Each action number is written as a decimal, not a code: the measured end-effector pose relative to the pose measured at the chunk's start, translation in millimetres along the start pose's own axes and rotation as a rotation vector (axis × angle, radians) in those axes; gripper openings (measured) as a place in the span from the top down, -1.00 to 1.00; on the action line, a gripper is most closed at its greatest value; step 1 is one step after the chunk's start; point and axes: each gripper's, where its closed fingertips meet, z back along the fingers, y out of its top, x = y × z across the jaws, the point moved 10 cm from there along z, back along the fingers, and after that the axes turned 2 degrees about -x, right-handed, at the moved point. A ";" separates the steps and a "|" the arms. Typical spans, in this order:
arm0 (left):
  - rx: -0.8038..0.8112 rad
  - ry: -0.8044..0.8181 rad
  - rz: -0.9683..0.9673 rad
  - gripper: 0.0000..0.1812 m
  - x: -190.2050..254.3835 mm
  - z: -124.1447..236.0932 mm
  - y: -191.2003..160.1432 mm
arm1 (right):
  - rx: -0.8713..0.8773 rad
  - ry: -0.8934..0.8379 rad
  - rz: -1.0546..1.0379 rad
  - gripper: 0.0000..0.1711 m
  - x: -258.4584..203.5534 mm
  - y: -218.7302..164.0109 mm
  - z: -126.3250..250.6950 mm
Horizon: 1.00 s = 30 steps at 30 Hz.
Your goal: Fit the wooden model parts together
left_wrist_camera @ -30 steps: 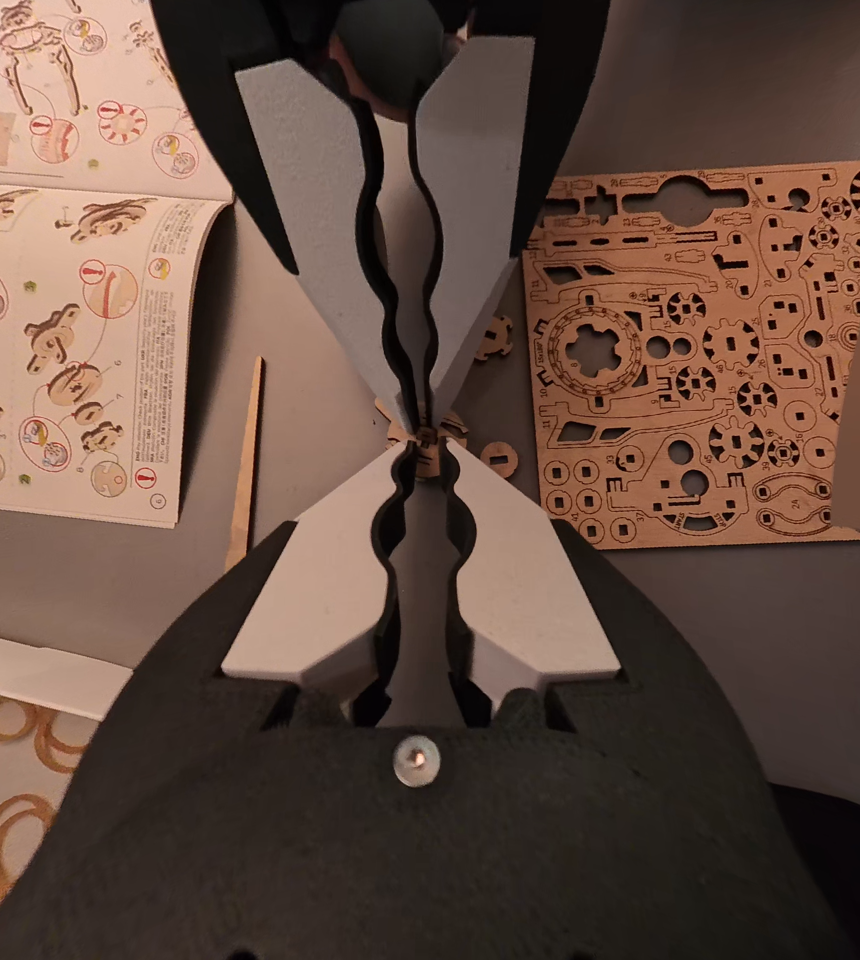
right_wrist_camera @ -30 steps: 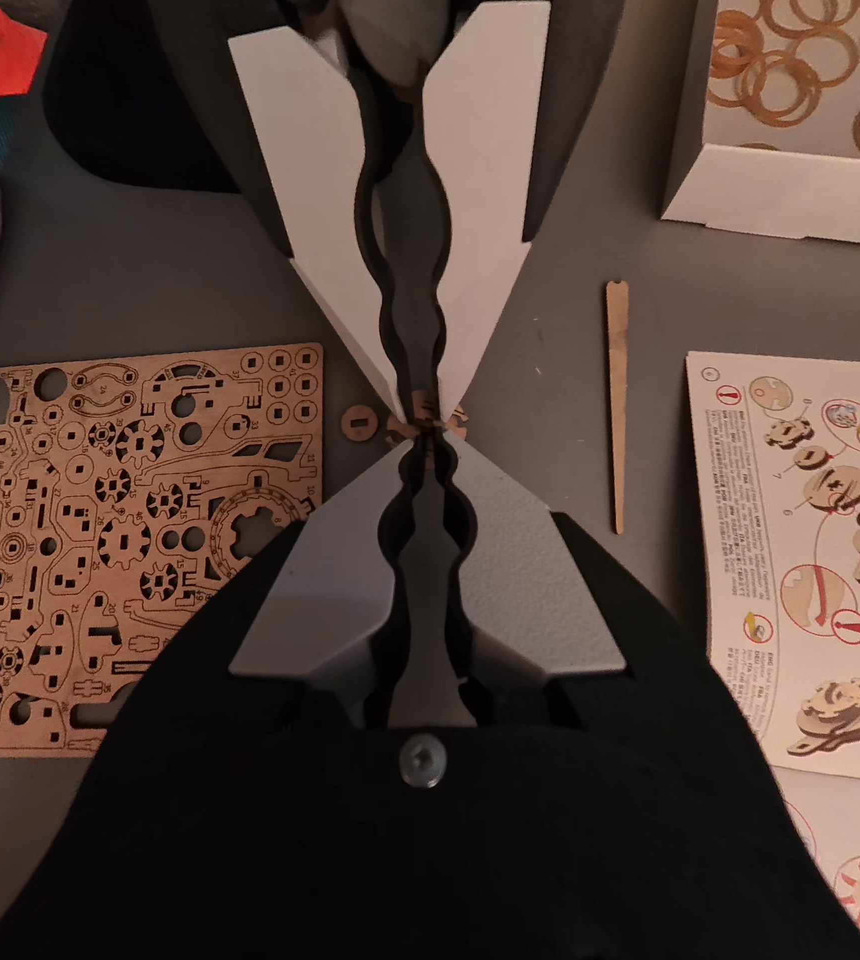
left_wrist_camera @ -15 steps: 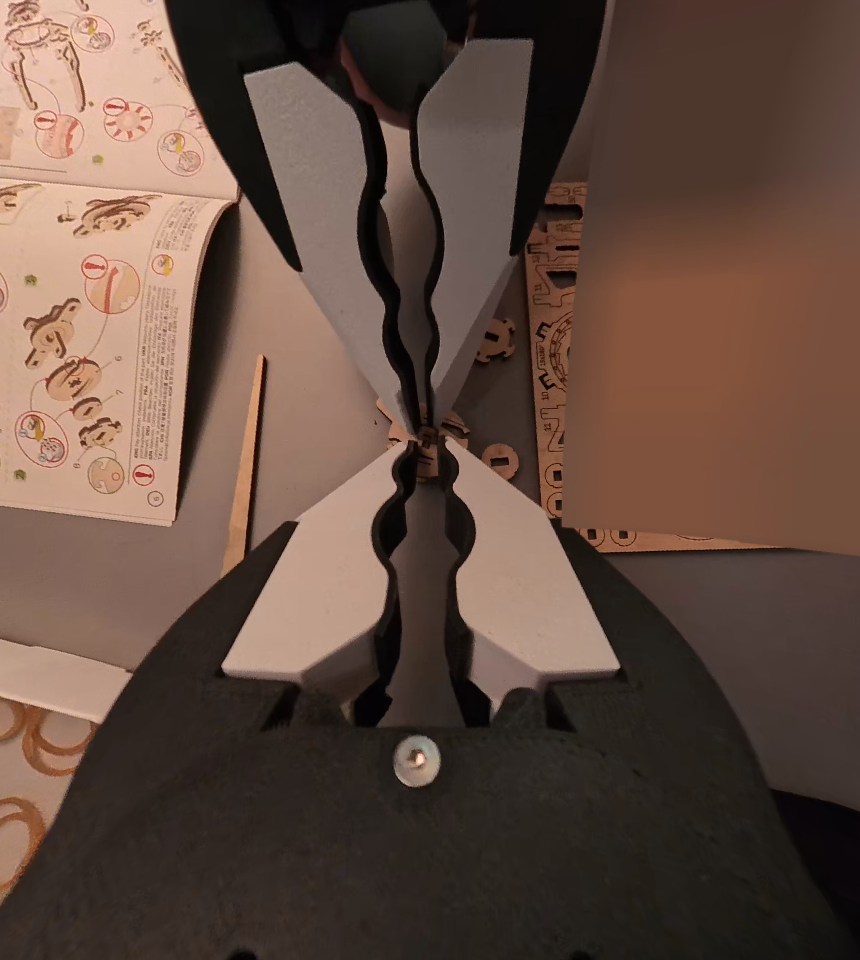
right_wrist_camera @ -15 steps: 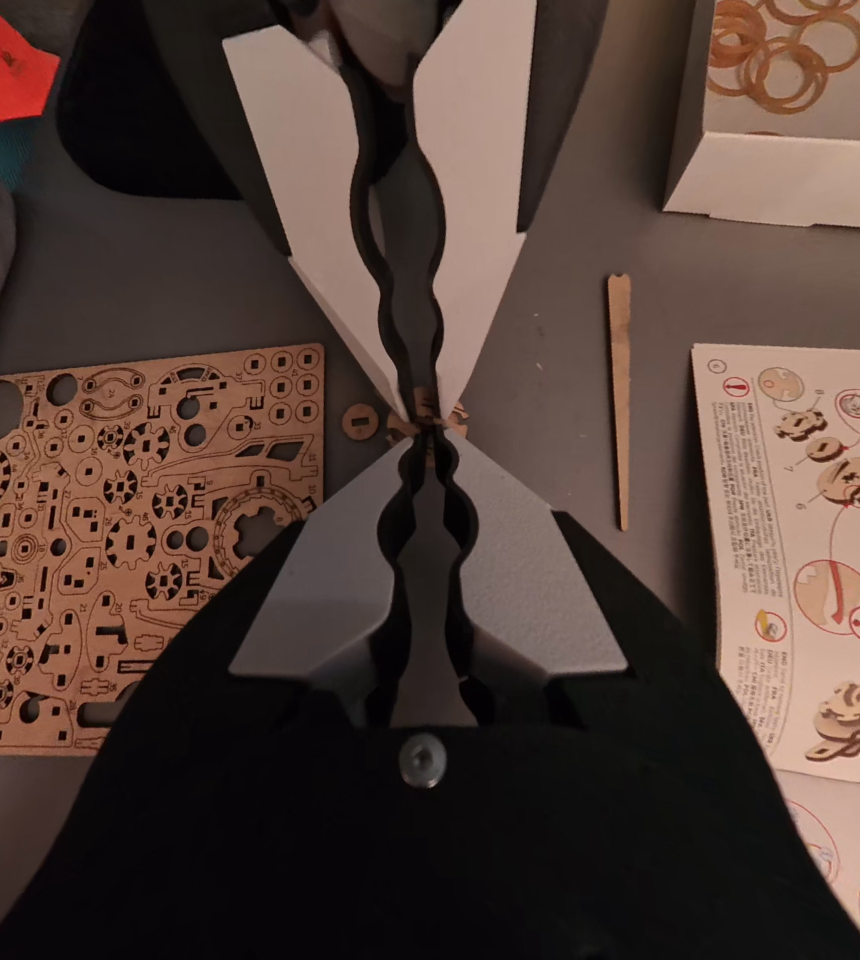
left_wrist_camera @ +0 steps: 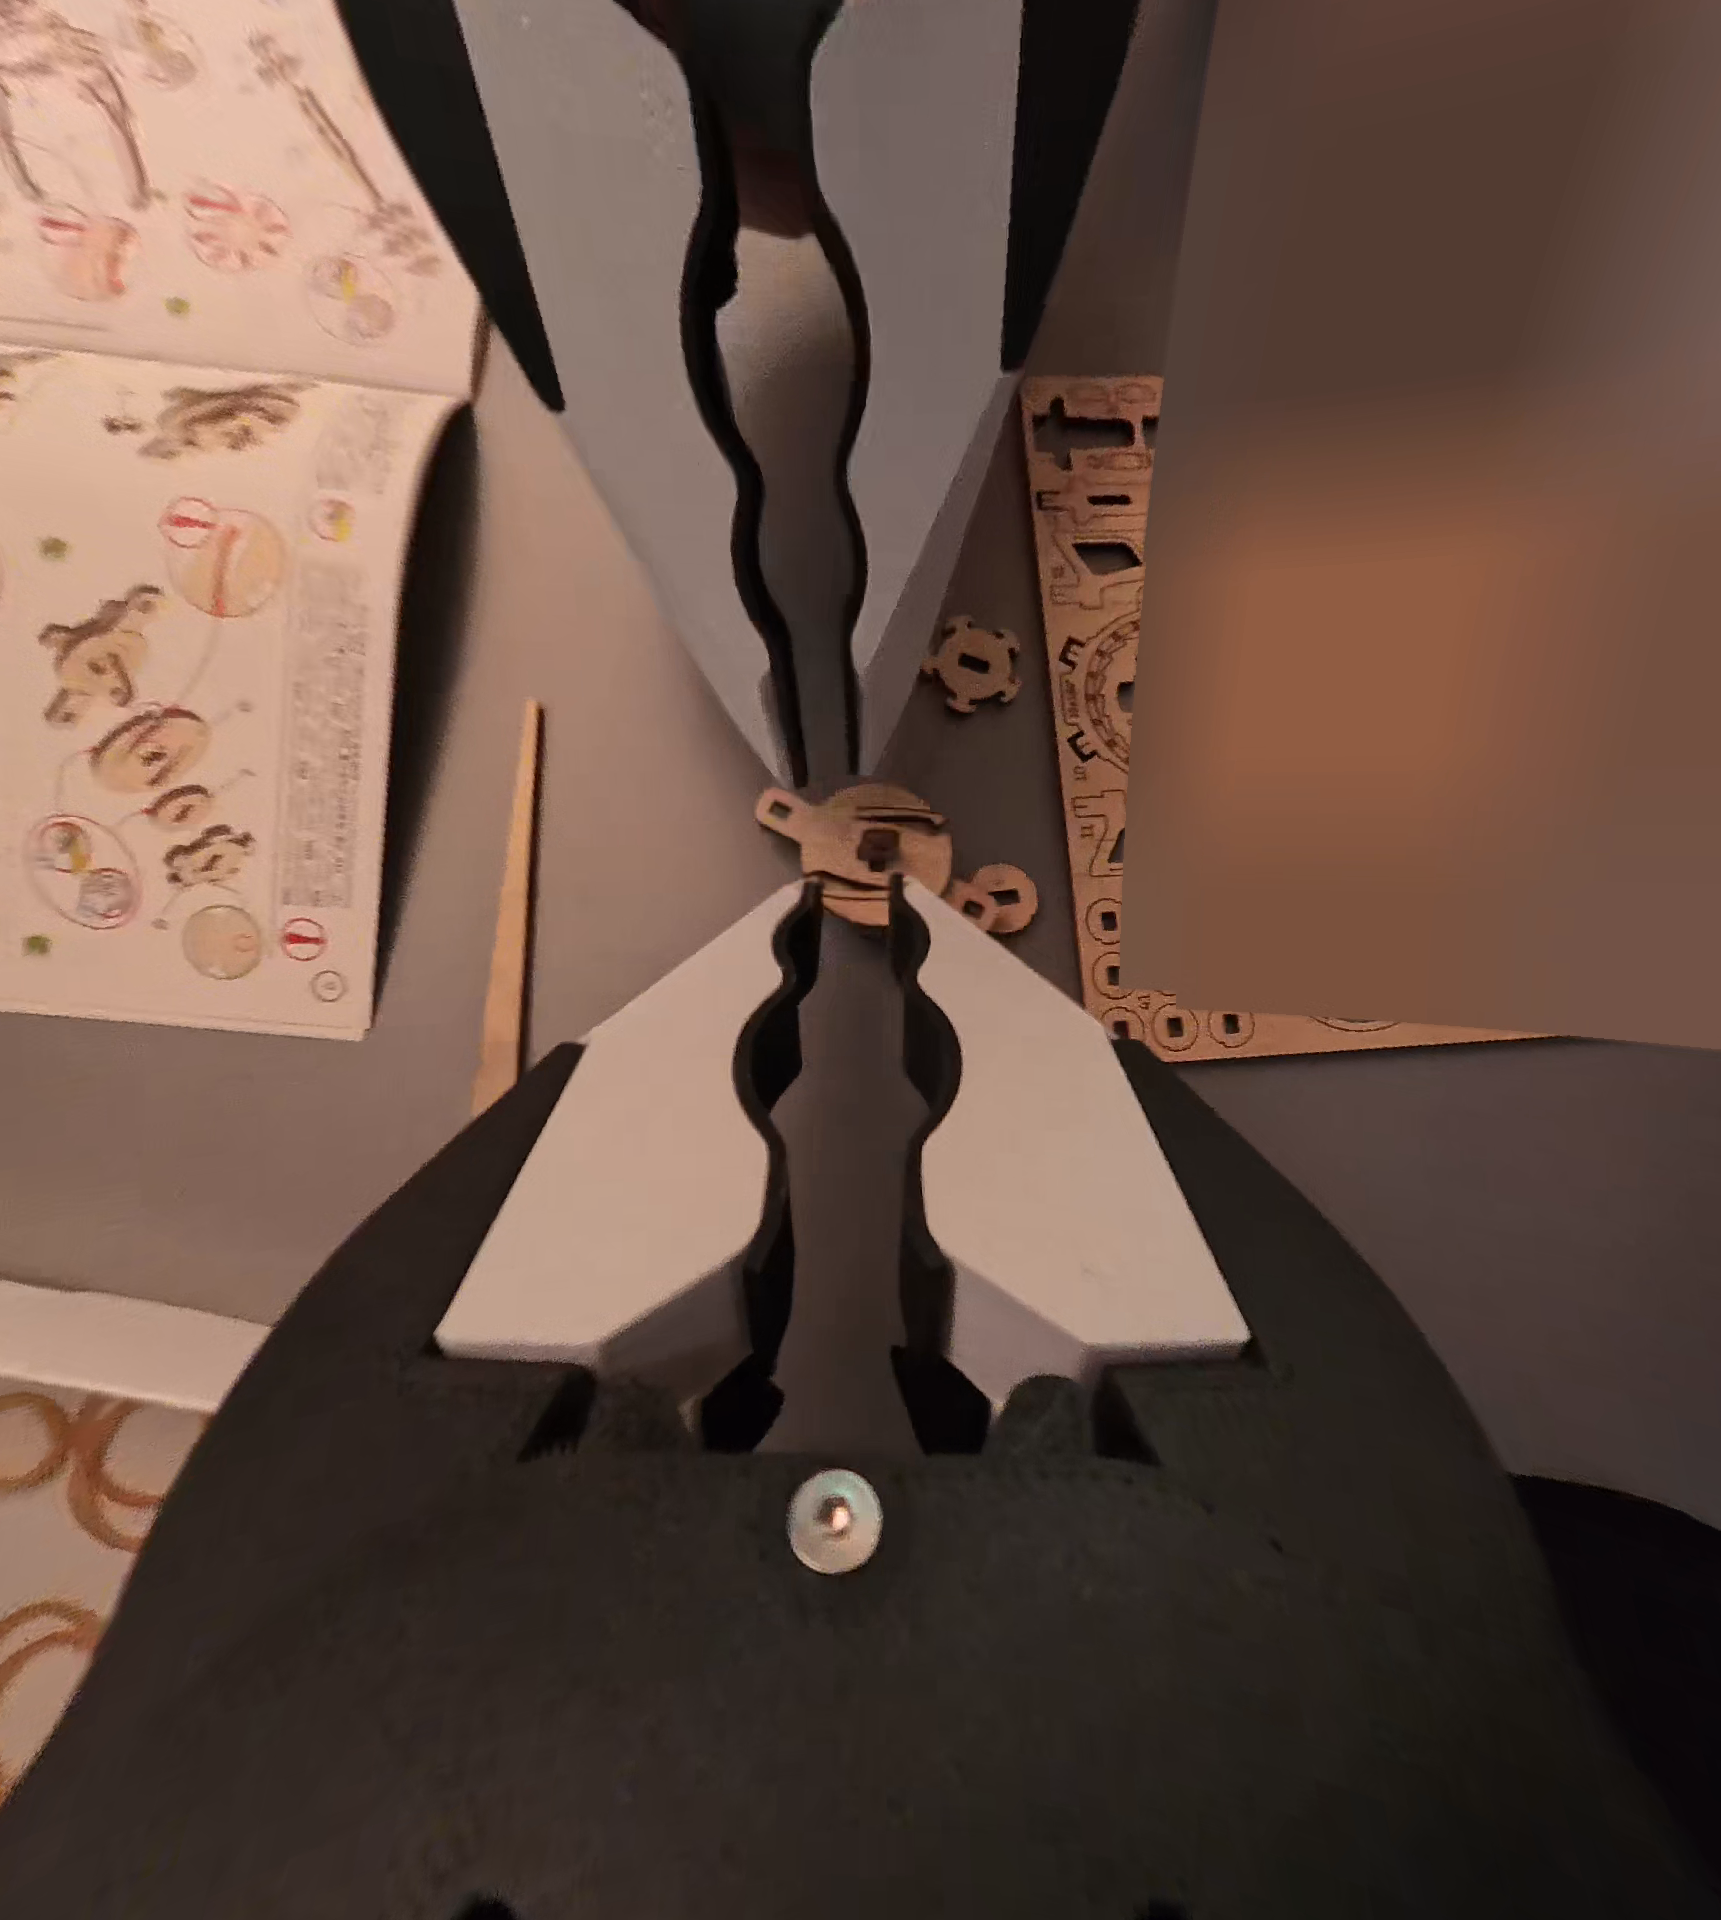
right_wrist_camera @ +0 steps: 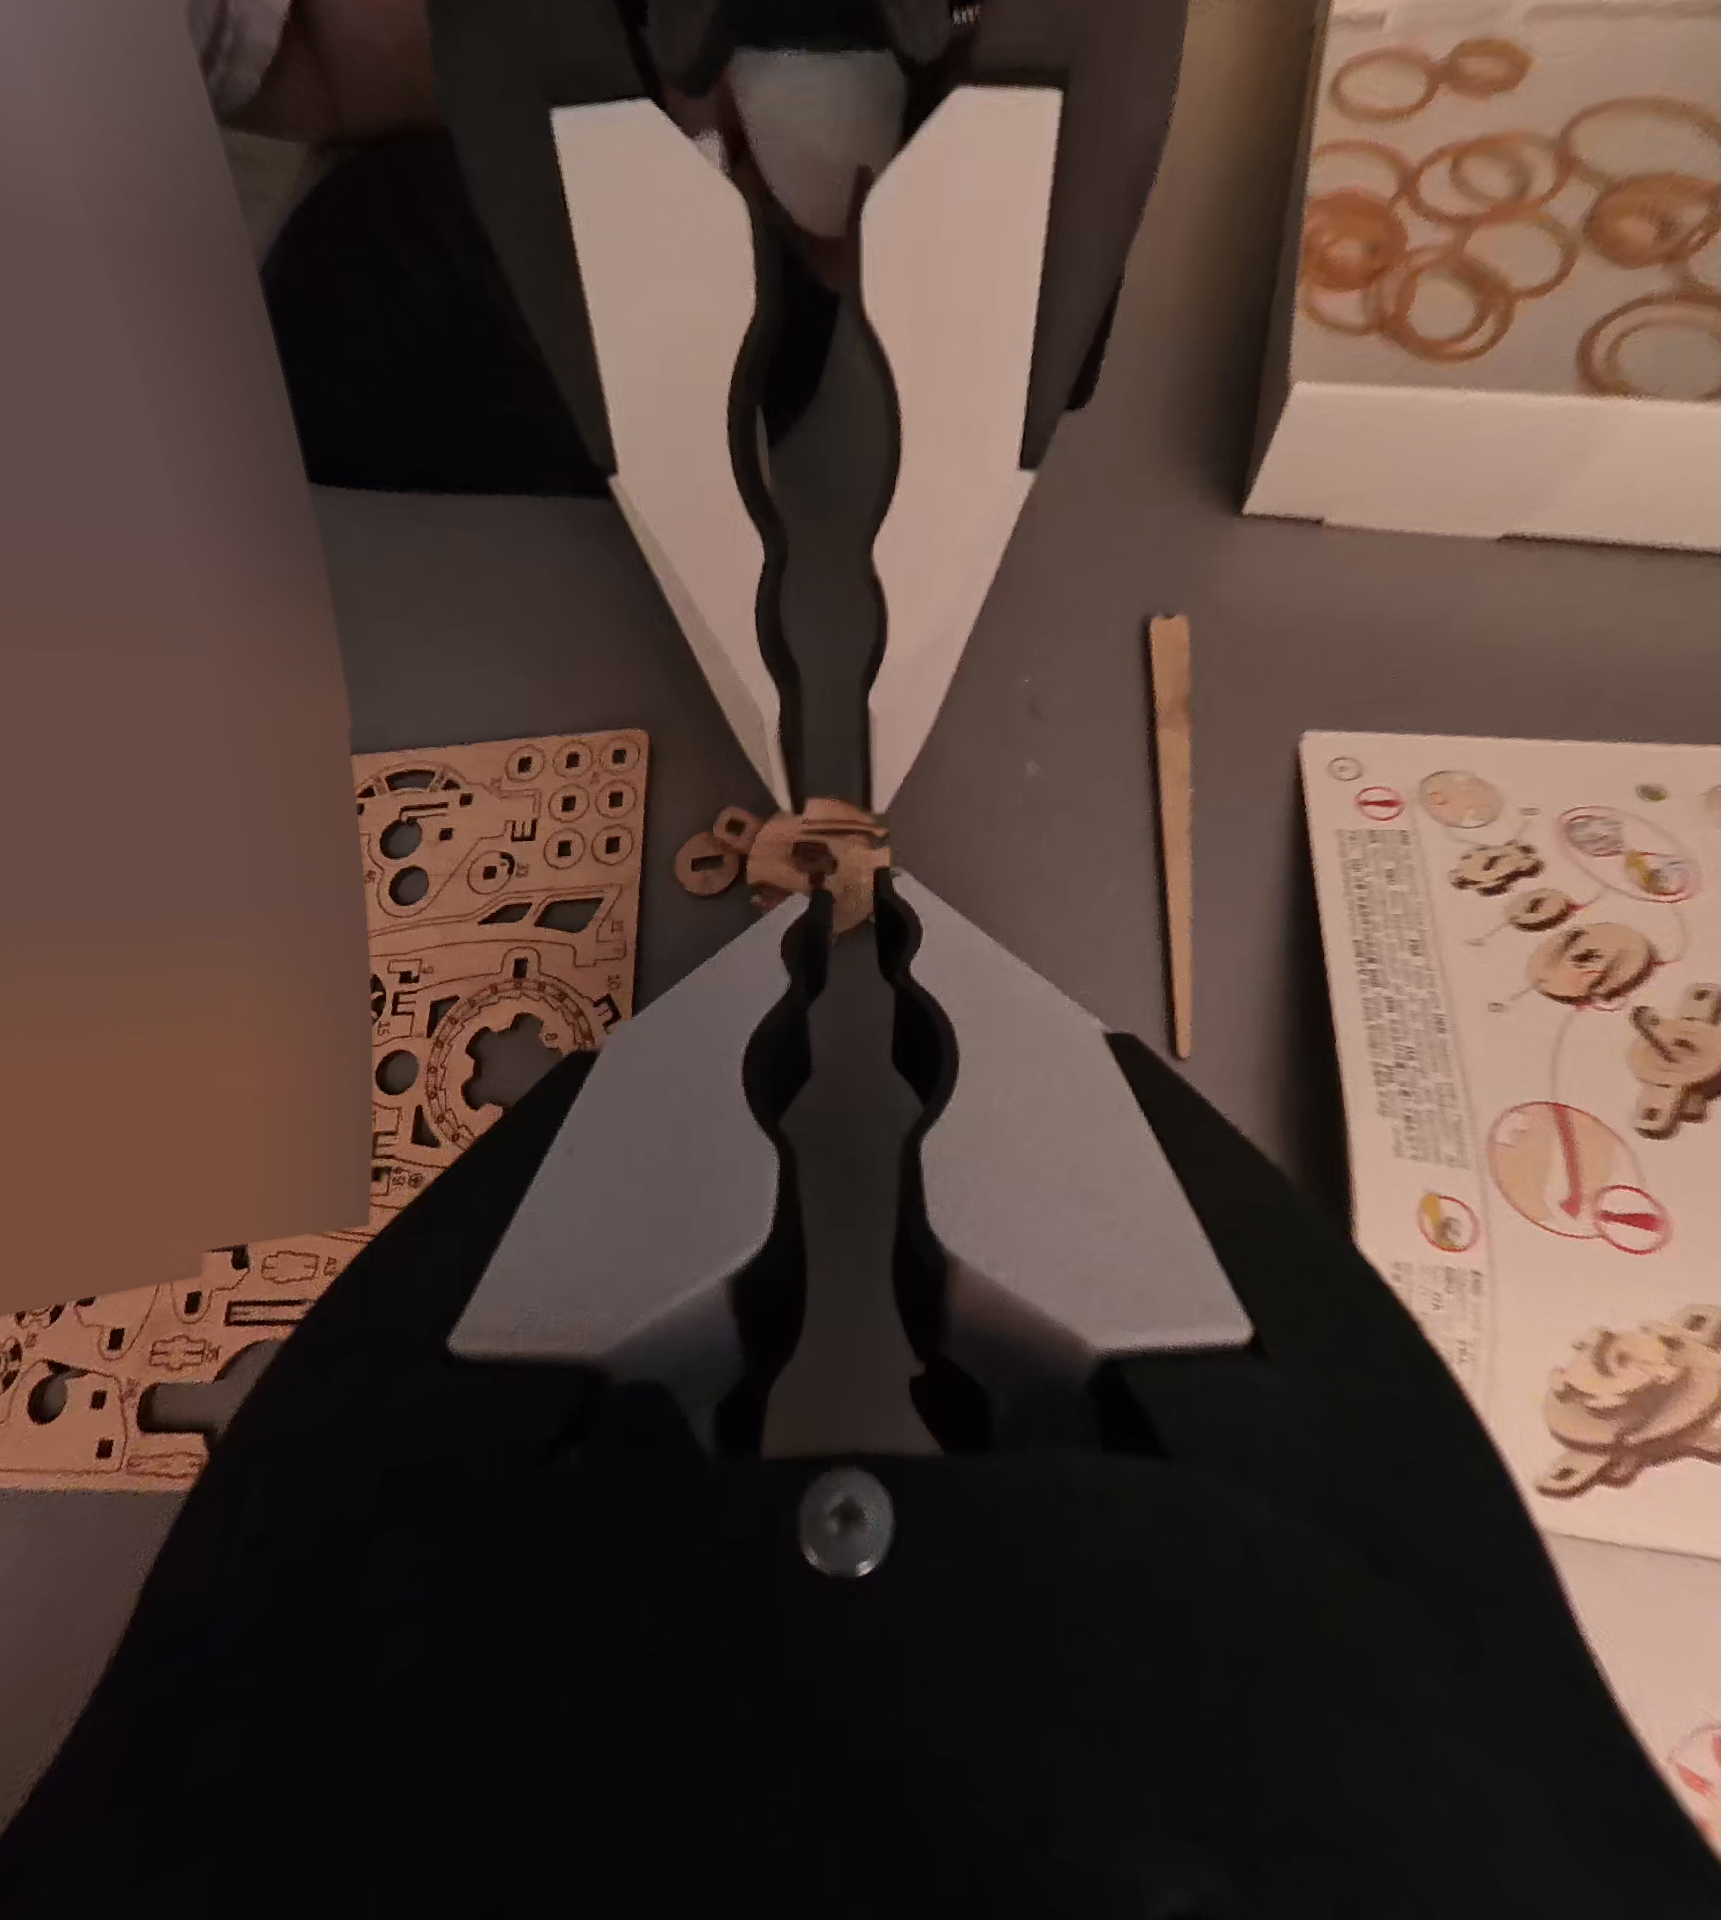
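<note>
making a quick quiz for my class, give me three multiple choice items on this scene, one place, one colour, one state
1. Where does the stick lie?
A. in the box
B. between the booklet and the left gripper
C. on the wooden sheet

2. What colour is the table?
A. grey
B. white
C. green

3. How is the booklet?
A. closed
B. rolled up
C. lying open

Answers:
1 B: in the left wrist view the stick lies on the table, right of the booklet's edge and left of the gripper.
2 A: every bare patch of the table is grey.
3 C: its pages lie spread flat, with a fold across them.
</note>
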 end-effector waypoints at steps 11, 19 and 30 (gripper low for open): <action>-0.048 0.070 -0.010 0.88 6.7 -4.7 4.0 | 0.026 0.044 -0.007 0.86 -1.6 -2.7 -11.0; -0.028 0.042 -0.031 0.83 8.2 -7.3 3.6 | 0.011 0.043 -0.081 0.79 -0.8 -3.8 -15.0; -0.031 0.075 -0.070 0.84 11.6 -9.3 4.8 | -0.008 0.001 -0.066 0.80 -5.2 -1.3 -13.7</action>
